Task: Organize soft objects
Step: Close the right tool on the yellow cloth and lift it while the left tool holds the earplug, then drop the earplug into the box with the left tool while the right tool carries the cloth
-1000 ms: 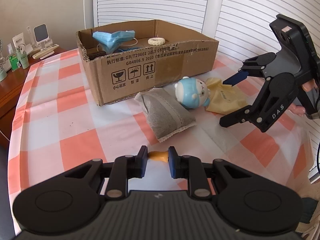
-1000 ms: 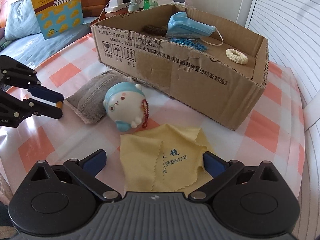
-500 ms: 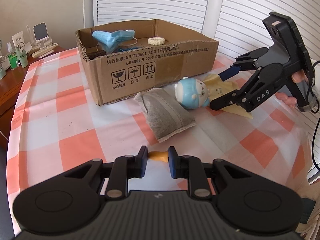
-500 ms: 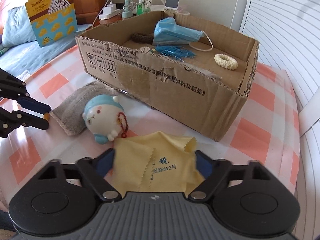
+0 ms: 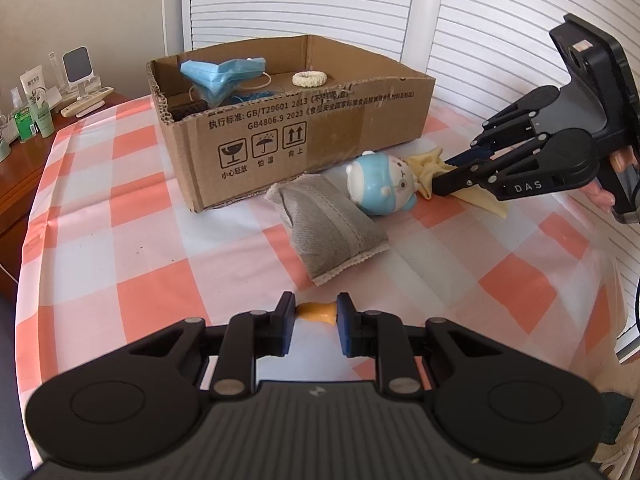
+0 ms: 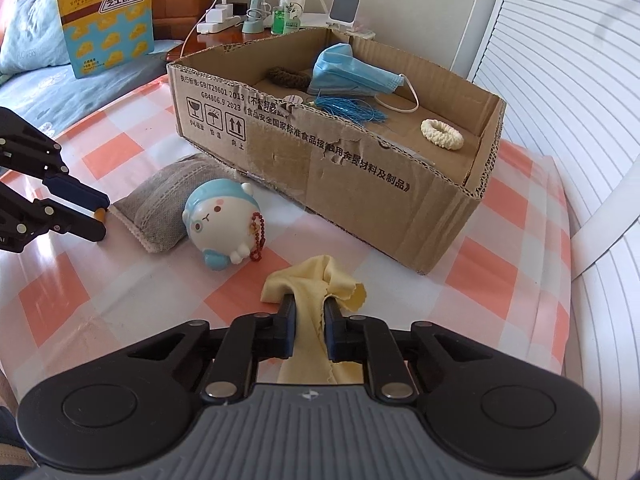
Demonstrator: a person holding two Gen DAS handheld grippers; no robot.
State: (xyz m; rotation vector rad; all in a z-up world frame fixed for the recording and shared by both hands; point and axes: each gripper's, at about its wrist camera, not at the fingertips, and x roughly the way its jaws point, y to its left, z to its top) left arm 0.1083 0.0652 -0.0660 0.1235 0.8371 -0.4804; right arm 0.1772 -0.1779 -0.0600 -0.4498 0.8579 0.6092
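Observation:
My right gripper [image 6: 310, 308] is shut on a bunched yellow cloth [image 6: 316, 284], pinched between its pads just above the checked tablecloth; it also shows from the side [image 5: 440, 176] with the cloth [image 5: 430, 164] gathered at its tips. My left gripper [image 5: 316, 312] is shut on a small orange piece [image 5: 317, 313]; its fingers [image 6: 76, 196] reach in from the left beside the grey pouch [image 6: 164, 208]. A blue and white round toy [image 6: 222, 224] lies between pouch and cloth. The open cardboard box [image 6: 360, 184] holds a blue face mask [image 6: 348, 76], a cream scrunchie [image 6: 442, 134], blue threads and a dark scrunchie.
The checked tablecloth [image 5: 120, 240] covers the table. White slatted shutters [image 5: 500, 20] stand behind and to the right. A wooden side table [image 6: 224, 32] with a fan, bottles and a charger sits at the back. A yellow snack bag [image 6: 106, 20] leans on the bed.
My right gripper came down around the flat yellow cloth and shut, bunching it up between the pads. The left gripper stayed still with its orange piece.

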